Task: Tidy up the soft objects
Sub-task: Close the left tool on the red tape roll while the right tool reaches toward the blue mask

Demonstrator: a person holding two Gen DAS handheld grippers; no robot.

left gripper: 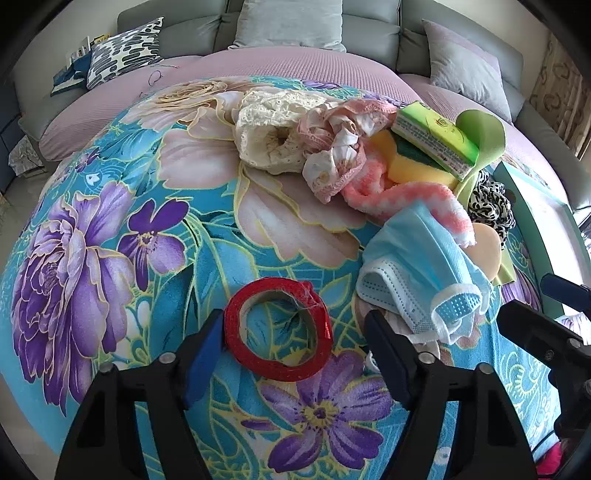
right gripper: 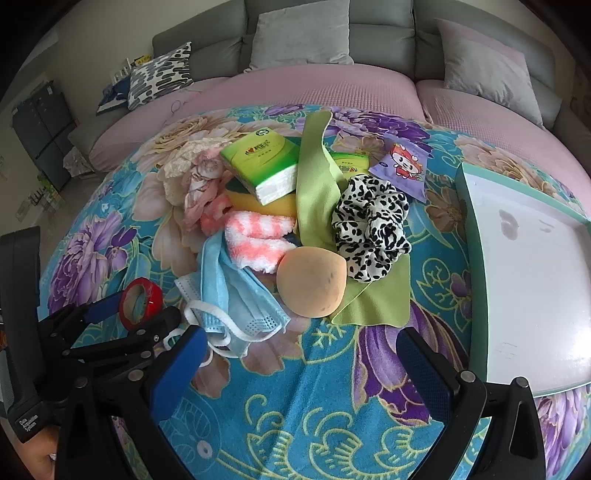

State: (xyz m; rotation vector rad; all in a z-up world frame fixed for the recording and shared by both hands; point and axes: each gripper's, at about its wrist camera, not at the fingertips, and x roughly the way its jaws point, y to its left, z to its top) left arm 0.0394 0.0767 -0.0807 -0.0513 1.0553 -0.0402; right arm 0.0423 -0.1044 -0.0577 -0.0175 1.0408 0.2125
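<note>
A red tape roll (left gripper: 277,328) lies flat on the floral cloth between the fingers of my left gripper (left gripper: 294,319). The left pad sits against the roll's side, and a gap remains at the right pad. The right wrist view shows this left gripper (right gripper: 136,314) around the roll (right gripper: 142,301). My right gripper (right gripper: 301,334) stands open over bare cloth, just short of the blue face masks (right gripper: 236,291) and a peach puff (right gripper: 314,284). The pile behind holds a fuzzy pink sock (right gripper: 251,236), a leopard scrunchie (right gripper: 369,229), a green cloth (right gripper: 314,192) and a tissue pack (right gripper: 262,166).
A white tray with a teal rim (right gripper: 476,236) stands at the right of the table. A cream lace cloth (left gripper: 266,136) and a pink patterned cloth (left gripper: 332,147) lie at the pile's left. A sofa with pillows (right gripper: 303,33) runs behind the table.
</note>
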